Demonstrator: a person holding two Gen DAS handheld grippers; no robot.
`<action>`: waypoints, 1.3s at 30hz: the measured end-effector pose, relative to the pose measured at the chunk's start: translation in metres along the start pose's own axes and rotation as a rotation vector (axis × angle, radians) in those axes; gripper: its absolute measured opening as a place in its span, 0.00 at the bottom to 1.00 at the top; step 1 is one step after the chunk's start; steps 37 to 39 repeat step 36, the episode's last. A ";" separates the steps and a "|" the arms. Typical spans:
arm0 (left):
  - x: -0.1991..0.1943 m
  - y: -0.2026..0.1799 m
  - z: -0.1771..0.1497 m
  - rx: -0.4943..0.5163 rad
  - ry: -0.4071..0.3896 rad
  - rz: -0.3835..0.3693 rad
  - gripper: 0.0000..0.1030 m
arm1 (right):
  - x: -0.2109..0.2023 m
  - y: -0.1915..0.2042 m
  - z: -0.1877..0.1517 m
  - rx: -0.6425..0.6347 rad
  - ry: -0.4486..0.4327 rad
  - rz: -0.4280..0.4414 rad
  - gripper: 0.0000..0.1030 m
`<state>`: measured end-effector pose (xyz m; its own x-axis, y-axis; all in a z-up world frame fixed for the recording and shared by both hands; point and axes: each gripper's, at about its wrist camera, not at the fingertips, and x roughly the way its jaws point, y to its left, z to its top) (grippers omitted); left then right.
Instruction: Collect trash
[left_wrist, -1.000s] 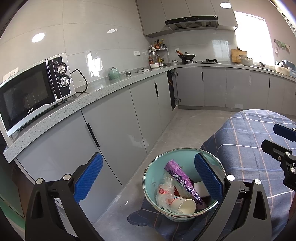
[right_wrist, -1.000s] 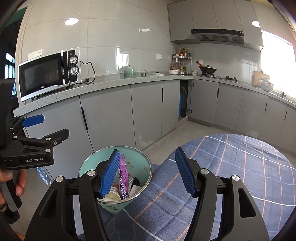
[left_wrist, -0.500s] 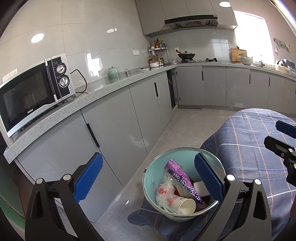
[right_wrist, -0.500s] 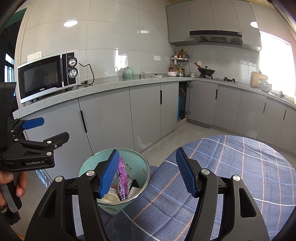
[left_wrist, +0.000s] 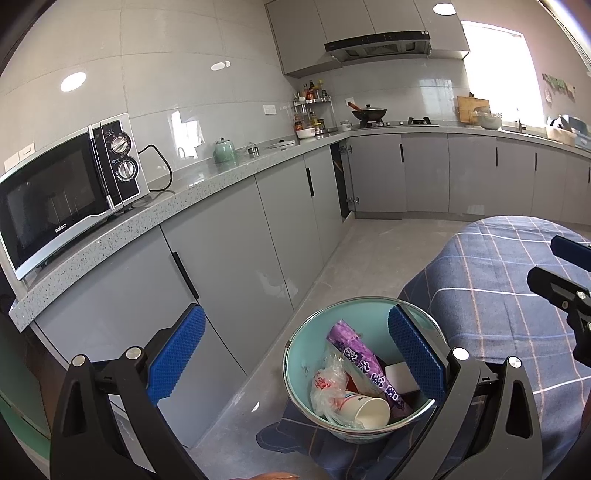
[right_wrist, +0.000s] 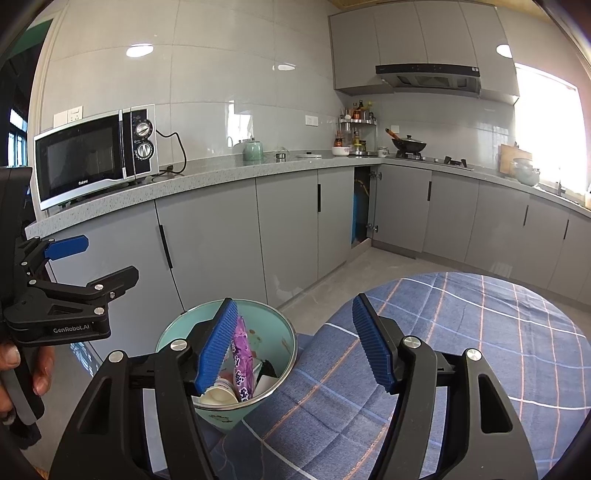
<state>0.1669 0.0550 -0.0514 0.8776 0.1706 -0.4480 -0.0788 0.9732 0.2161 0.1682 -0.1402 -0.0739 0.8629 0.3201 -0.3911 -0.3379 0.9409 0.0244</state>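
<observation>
The left gripper (left_wrist: 295, 354) and right gripper (right_wrist: 293, 347) both hold their jaws apart, gripping nothing. One round mint-green bin (left_wrist: 314, 332) stands at the table (right_wrist: 480, 332) edge on checked blue cloth, at 6 o'clock in the left view. It holds one purple wrapper (left_wrist: 365, 365), one paper cup (left_wrist: 369, 410) and crinkled clear plastic (left_wrist: 325, 387). Beyond, at 9 o'clock, sits one microwave (left_wrist: 70, 184).
</observation>
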 end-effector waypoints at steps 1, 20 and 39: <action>0.000 0.000 0.000 0.001 0.001 -0.001 0.95 | 0.000 0.000 0.000 0.000 -0.001 -0.002 0.63; 0.001 0.001 0.000 0.001 -0.001 0.015 0.95 | -0.003 -0.002 0.002 -0.006 -0.021 -0.035 0.65; 0.000 0.005 0.001 -0.016 -0.004 -0.010 0.95 | -0.005 -0.007 0.001 -0.016 -0.028 -0.073 0.79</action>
